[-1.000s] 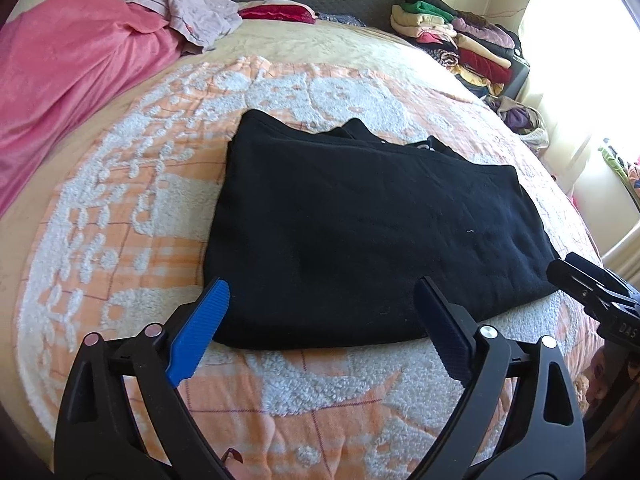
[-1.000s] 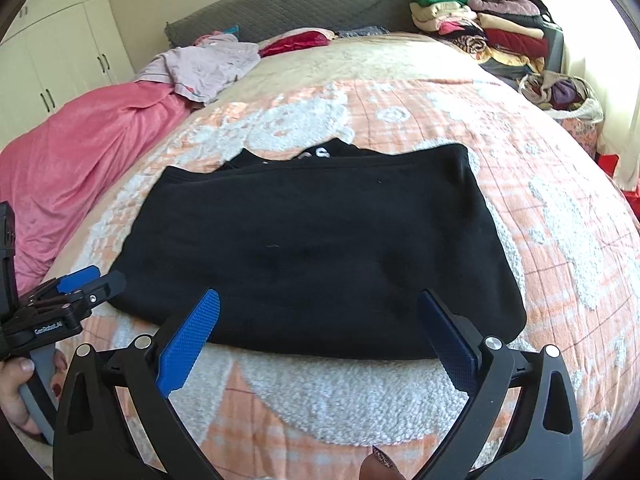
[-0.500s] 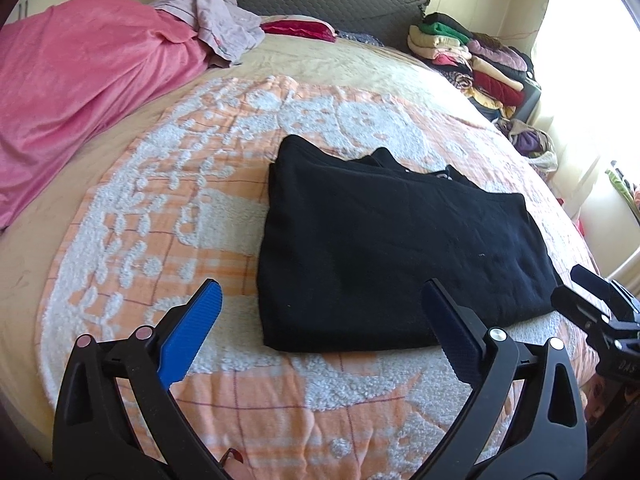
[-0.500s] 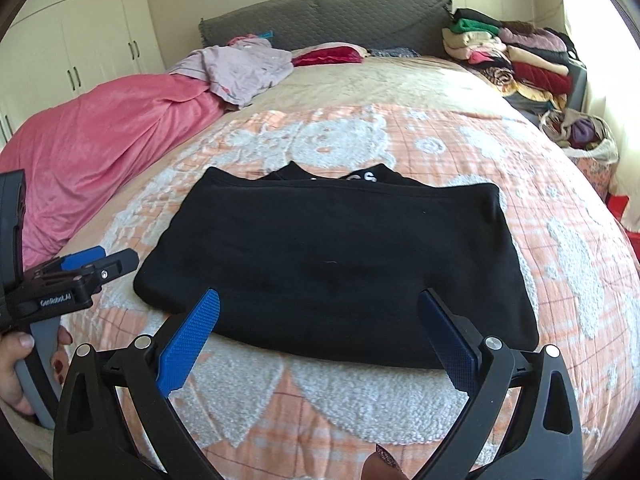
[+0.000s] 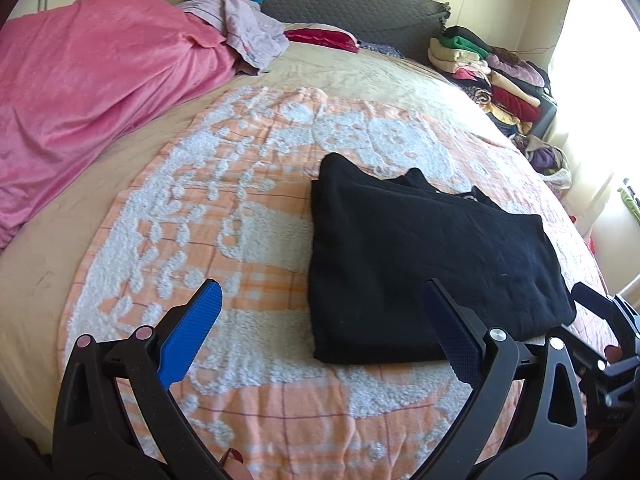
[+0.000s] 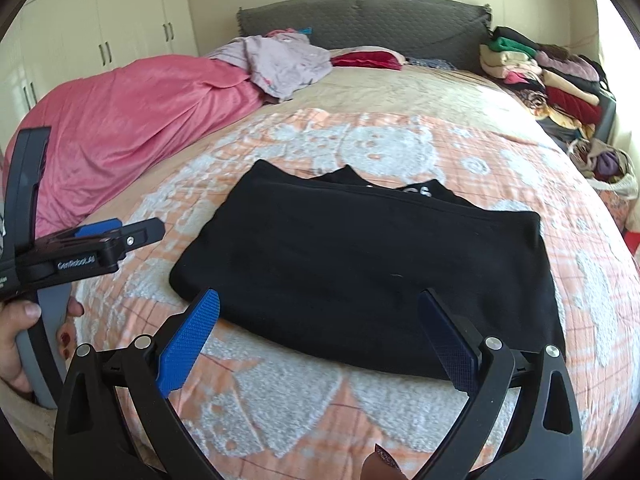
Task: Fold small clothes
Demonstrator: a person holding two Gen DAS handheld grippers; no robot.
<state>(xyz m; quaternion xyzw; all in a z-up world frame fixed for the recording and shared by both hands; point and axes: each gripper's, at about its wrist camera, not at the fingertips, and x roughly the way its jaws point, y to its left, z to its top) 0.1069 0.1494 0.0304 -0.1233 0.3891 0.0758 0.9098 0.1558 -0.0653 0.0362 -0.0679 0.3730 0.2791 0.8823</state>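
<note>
One black garment (image 6: 360,272) lay folded flat on the bed (image 6: 400,88), in the middle of the orange-and-white blanket (image 6: 280,392). Two pairs of tongs hovered at its near edge, neither touching it. The left tongs (image 5: 320,332) were spread wide and gripped nothing, set toward the garment's left corner; the right tongs (image 6: 320,334) were likewise spread and empty, over its near hem. White lettering showed on the garment's far fold (too cut off to read). On the side of the left tongs, as seen from the right wrist camera, a small label read something like "GenRobot.AI". One hand (image 6: 16,340) held that handle. Beyond the garment lay one pink cover (image 6: 120,128), one lilac cloth (image 6: 280,60) and one stack of folded clothes (image 6: 540,76).
</note>
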